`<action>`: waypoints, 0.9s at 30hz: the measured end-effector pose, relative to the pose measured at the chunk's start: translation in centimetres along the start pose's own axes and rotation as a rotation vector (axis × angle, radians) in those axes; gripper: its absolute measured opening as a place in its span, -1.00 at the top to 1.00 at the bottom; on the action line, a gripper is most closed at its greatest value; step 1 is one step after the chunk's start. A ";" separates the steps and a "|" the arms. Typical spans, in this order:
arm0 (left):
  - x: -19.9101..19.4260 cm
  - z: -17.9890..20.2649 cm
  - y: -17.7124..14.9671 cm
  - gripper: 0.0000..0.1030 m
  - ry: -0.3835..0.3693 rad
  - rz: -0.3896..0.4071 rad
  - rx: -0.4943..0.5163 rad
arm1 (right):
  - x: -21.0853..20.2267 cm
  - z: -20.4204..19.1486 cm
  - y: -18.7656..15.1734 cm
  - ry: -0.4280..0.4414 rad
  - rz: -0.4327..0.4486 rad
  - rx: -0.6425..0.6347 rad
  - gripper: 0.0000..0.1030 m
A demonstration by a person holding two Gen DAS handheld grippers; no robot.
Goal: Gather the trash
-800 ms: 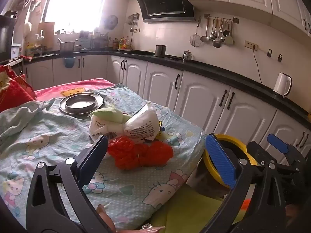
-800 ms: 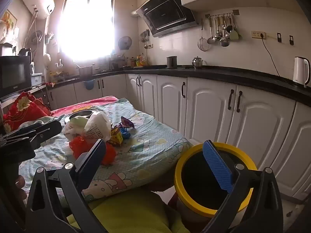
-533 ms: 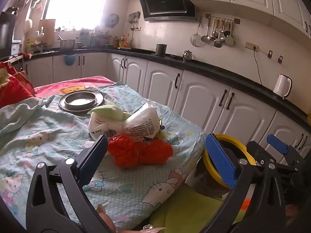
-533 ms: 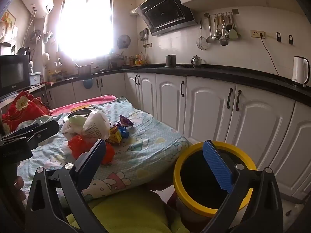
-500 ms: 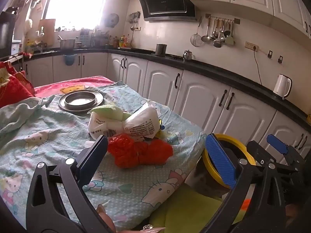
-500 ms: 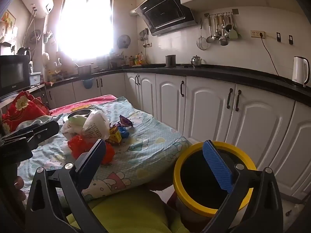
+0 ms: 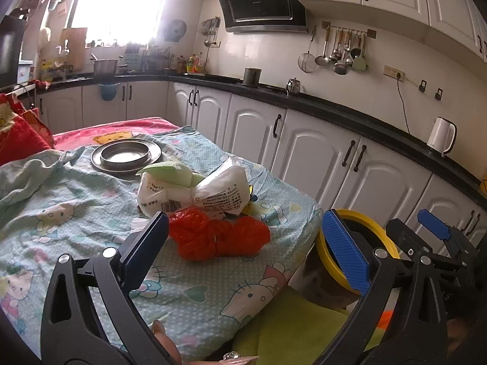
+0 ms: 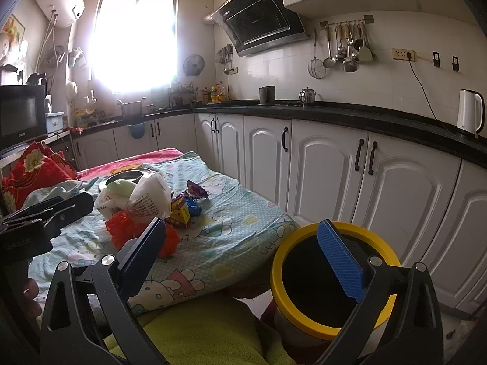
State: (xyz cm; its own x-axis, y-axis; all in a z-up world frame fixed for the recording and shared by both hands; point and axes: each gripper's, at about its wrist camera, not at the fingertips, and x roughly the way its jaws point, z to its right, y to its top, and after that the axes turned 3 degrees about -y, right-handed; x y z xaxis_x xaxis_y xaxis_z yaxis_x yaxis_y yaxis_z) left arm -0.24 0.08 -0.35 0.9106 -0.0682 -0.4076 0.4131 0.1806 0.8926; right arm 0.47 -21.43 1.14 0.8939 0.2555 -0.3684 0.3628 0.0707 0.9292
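On the table (image 7: 91, 213), which has a blue cartoon-cat cloth (image 8: 231, 228) over it, the trash lies in a little heap near the right edge. There is a red plastic bag (image 7: 219, 237), all scrunched up, close to the front. Right behind it, touching it, is a white bag with printing (image 7: 194, 194) tied in the middle like a bow, with something light green (image 7: 170, 172) on top. Small bright wrappers (image 8: 185, 206) lie just beside the white bag, toward the right edge. A round metal dish (image 7: 126, 153) sits farther back, near the far end.

The left gripper (image 7: 249, 249) has its jaws wide apart with nothing in them. It hangs over the front part of the table, and the red bag shows between its fingers.

The right gripper (image 8: 243, 249) is also wide and holds nothing. It hangs off the front right corner, above a bin with a yellow rim (image 8: 283, 258) that stands on the floor just beside the table.
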 end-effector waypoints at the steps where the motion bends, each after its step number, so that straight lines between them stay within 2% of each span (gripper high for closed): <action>1: 0.0 0.0 0.0 -0.79 0.000 0.001 0.000 | 0.0 0.0 0.0 0.000 -0.001 0.000 -0.88; 27: 0.0 -0.1 -0.1 -0.79 -0.001 0.005 0.000 | 0.4 0.0 -0.3 -0.002 -0.008 0.003 -0.88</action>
State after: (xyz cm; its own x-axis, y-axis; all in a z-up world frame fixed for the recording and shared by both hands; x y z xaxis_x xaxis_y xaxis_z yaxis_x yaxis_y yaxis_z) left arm -0.30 0.15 -0.39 0.9126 -0.0687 -0.4031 0.4088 0.1814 0.8944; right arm 0.75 -21.33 0.73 0.8915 0.2527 -0.3760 0.3709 0.0695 0.9261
